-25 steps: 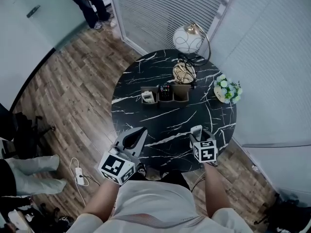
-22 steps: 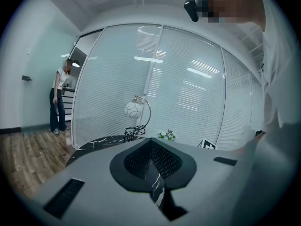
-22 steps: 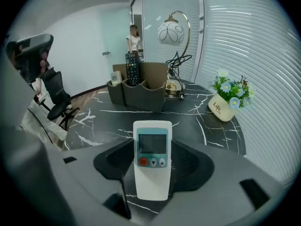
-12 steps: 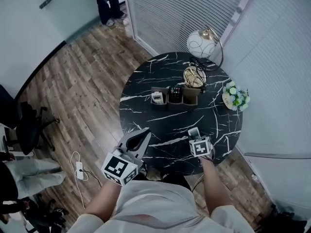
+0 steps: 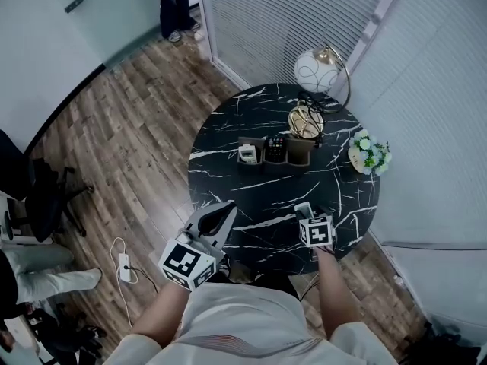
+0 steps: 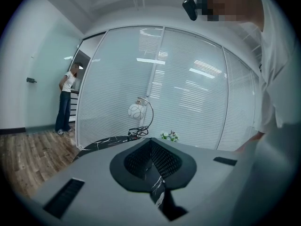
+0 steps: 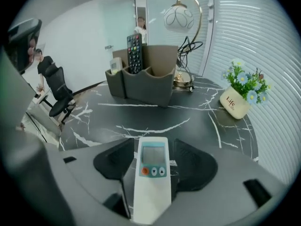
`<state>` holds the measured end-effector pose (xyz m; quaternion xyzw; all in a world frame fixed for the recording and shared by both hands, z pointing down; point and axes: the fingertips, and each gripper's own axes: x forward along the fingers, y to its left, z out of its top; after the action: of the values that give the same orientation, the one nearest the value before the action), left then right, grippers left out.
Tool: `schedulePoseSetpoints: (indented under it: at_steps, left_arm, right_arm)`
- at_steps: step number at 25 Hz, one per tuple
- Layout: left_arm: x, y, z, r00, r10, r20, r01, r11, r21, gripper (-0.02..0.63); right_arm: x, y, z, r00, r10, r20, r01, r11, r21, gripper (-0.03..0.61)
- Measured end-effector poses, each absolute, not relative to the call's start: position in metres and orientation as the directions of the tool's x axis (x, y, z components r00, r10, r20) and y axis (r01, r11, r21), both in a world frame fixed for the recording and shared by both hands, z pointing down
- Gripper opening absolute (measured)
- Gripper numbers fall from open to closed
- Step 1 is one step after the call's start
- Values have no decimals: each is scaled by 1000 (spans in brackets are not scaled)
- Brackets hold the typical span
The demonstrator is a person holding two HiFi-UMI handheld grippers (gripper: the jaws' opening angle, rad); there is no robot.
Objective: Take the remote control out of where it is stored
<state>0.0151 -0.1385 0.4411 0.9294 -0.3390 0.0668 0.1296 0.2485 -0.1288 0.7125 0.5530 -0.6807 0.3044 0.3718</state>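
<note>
Marble table (image 5: 266, 196), pot (image 7: 235, 102) marked "Life"; right claw (image 7: 153, 160) grips white remote (image 7: 152, 178), left claw (image 6: 151, 157) closed.

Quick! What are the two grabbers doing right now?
Left gripper: shut, nothing in it.
Right gripper: shut on the white remote.

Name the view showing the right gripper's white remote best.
Right gripper view: the white remote sits large between the fingers, screen and buttons clear. Head view shows only a sliver; left gripper view, none.
</note>
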Motion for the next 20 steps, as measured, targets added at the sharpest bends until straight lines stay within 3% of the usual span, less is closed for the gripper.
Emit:
schedulePoseSetpoints:
  at_steps: [6, 8, 11, 20]
  left_arm:
    - [20, -137, 432, 773, -605, 191, -634, -752, 180, 9]
    - [21, -137, 427, 776, -604, 182, -630, -756, 176, 9]
    - [23, -136, 417, 782, -602, 162, -623, -763, 171, 9]
    - [33, -133, 392, 798, -594, 104, -603, -784, 150, 9]
  right_arm:
    - [248, -145, 621, -157, -741, 653, -987, 148, -69, 240]
    - [250, -145, 588, -150, -798, 584, -989, 129, -77, 143]
    - [248, -141, 542, -146, -861, 487, -989, 120, -84, 82]
    - [227, -120, 420, -193, -964, 183, -980, 182, -74, 20]
